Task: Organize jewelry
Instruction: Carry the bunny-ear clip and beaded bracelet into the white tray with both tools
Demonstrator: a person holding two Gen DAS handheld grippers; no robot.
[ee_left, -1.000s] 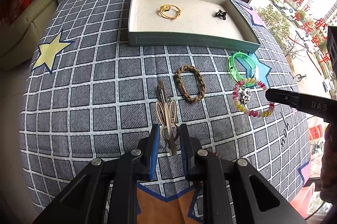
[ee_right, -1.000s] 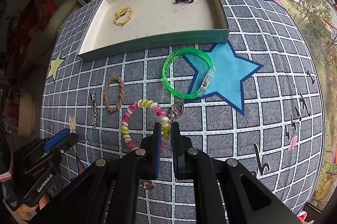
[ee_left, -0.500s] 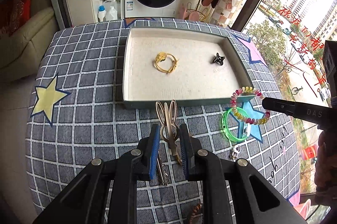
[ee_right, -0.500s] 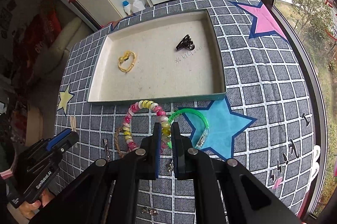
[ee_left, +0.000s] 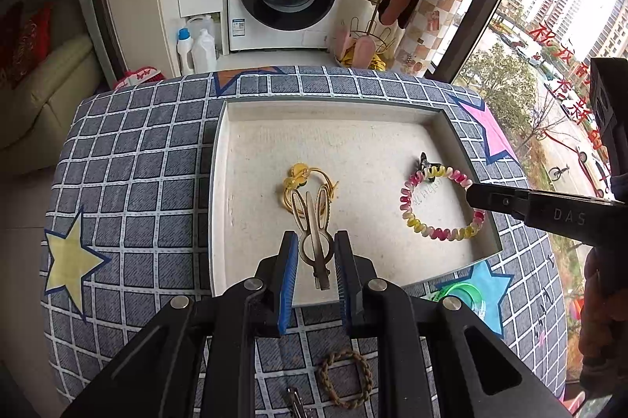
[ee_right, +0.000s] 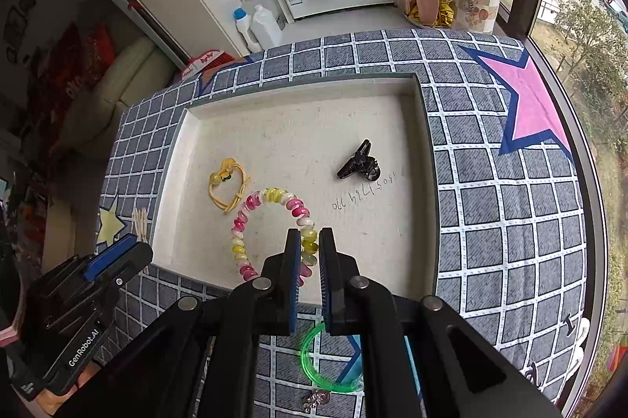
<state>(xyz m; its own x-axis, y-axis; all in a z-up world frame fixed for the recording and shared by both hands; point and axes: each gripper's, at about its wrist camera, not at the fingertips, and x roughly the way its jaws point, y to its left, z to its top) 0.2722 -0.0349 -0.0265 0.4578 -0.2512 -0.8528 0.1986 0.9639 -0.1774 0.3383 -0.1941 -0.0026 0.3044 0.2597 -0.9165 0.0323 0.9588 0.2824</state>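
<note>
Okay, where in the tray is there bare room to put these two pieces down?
The far half of the tray, behind the gold hair tie and black claw clip, is bare. So is the strip between those two, and the near right corner by the handwriting. The left middle, around the gold tie, is crowded.

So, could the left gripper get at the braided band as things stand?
Probably not right away. The left gripper is shut on the bunny clip over the tray, and the braided band lies on the cloth behind its fingers. Nothing covers the band once the clip is released.
</note>
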